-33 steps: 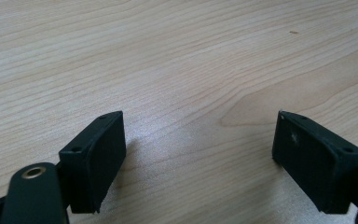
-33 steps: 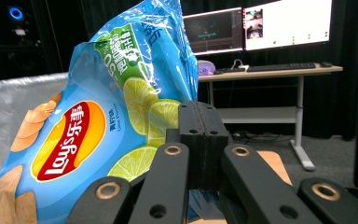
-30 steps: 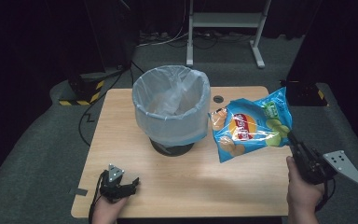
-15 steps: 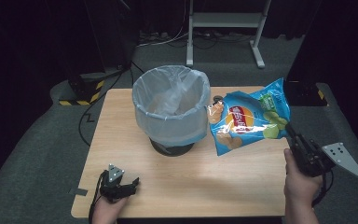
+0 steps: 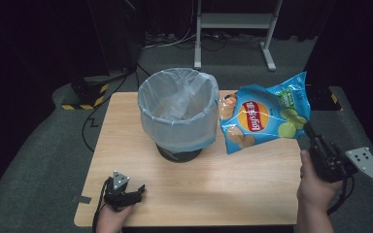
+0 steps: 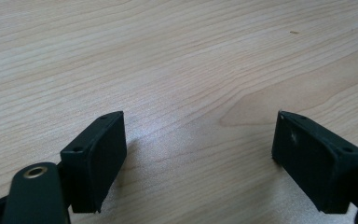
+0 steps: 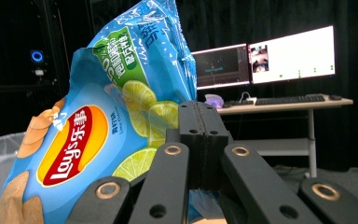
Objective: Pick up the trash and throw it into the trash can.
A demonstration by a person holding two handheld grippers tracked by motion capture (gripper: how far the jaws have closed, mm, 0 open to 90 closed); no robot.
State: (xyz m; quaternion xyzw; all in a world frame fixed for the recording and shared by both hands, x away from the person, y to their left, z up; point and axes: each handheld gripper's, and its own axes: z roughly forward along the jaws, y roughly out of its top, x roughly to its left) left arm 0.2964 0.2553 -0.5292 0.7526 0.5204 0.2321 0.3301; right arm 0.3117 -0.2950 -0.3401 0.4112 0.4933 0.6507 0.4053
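Note:
A blue bag of lime crisps (image 5: pixel 261 115) hangs in the air above the table's right side, just right of the bin. My right gripper (image 5: pixel 307 129) is shut on the bag's lower right corner; in the right gripper view the bag (image 7: pixel 98 121) rises left of the closed jaws. A black bin lined with a clear plastic bag (image 5: pixel 178 111) stands upright at the middle of the wooden table (image 5: pixel 252 194). My left gripper (image 5: pixel 137 190) rests low at the table's front left, open with nothing between its fingers (image 6: pixel 95 158), bare wood under them.
A metal stand's legs (image 5: pixel 267 53) and cables lie on the floor behind the table. A black-and-yellow object (image 5: pixel 85 94) sits on the floor at the back left. A desk with lit monitors (image 7: pixel 265 58) stands far off in the right gripper view.
My right gripper has lifted the crisp bag up and carried it left toward the bin. The left gripper has stayed put.

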